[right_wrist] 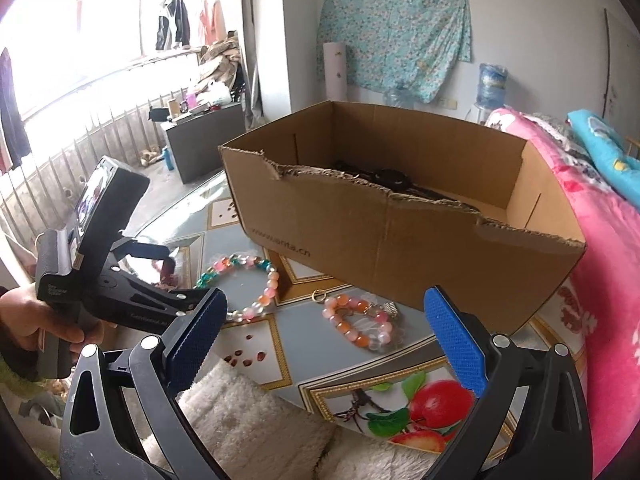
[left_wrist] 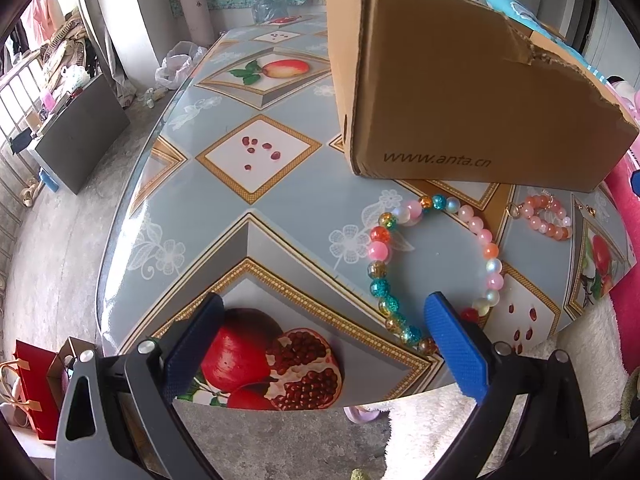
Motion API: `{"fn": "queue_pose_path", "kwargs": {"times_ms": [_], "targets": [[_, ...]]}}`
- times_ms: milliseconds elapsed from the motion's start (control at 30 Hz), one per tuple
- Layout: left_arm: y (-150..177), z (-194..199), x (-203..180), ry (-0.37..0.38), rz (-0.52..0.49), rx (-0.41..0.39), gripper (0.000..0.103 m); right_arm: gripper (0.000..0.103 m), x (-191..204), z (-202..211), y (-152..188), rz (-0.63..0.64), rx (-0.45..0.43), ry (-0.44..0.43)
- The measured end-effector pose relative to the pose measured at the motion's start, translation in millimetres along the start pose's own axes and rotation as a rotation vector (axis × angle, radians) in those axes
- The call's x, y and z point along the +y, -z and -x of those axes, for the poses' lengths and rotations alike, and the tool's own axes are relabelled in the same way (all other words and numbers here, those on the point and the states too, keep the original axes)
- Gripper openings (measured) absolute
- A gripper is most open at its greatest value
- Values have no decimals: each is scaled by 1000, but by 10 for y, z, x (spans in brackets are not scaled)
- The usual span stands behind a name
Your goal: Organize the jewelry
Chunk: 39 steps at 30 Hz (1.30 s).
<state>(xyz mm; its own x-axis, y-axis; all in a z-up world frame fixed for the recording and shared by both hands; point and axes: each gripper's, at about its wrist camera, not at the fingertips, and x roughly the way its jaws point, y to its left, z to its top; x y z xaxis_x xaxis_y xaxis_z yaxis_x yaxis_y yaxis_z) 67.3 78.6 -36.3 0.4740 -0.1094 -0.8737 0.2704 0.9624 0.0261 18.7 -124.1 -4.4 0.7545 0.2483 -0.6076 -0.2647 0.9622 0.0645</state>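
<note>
A long string of pink, orange and teal beads [left_wrist: 378, 250] lies looped on the fruit-patterned table [left_wrist: 260, 152], in front of an open cardboard box [left_wrist: 460, 92]. My left gripper [left_wrist: 324, 300] is open above the table's near edge. Its right pad [left_wrist: 456, 344] is next to the loop's nearest beads. A smaller pink and orange bracelet [right_wrist: 360, 320] lies to the right, close to the box [right_wrist: 400, 240]. My right gripper [right_wrist: 326, 296] is open, raised above the table's near side, with nothing between its pads. Dark items [right_wrist: 392, 180] lie inside the box.
A hand [right_wrist: 36, 320] holds the left gripper's handle at the left edge of the right wrist view. A pink blanket [right_wrist: 600, 260] borders the table on the right. White fluffy fabric [right_wrist: 248, 420] lies under the near edge. The floor [left_wrist: 60, 240] drops off to the left.
</note>
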Motion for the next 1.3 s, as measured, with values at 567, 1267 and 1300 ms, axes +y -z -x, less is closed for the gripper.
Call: {"fn": "queue_pose_path", "kwargs": {"times_ms": [567, 1267, 1300], "targets": [[-5, -3, -1, 0, -1, 1, 99, 95, -1, -46, 36, -31, 59, -54], [-5, -2, -2, 0, -1, 1, 99, 95, -12, -53, 40, -48, 83, -81], [-4, -1, -1, 0, -1, 0, 99, 95, -13, -53, 41, -48, 83, -82]]}}
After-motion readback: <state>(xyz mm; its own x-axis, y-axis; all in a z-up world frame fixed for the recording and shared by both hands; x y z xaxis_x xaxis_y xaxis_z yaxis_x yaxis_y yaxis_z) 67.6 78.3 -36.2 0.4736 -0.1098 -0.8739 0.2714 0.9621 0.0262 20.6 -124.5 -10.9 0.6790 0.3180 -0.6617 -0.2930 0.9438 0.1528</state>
